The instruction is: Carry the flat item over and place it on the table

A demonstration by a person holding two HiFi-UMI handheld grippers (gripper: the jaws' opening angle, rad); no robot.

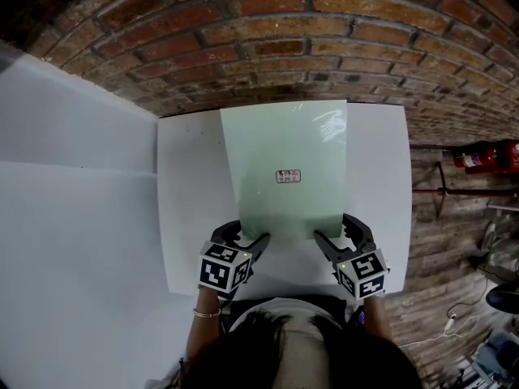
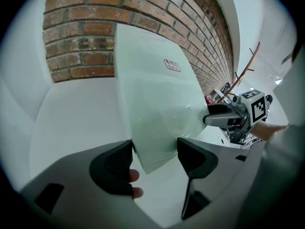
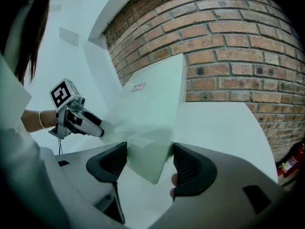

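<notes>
A pale green translucent flat sheet with a small printed label stretches over the white table, its far edge at the brick wall. My left gripper is at the sheet's near left corner and my right gripper at its near right corner. In the left gripper view the sheet's corner hangs between the spread jaws of the left gripper, slightly above the tabletop. The right gripper likewise stands open around the other corner of the sheet. Each gripper view shows the other gripper at the sheet's far corner.
A brick wall runs along the table's far edge. A large white surface adjoins the table on the left. A red fire extinguisher and cables sit on the floor to the right.
</notes>
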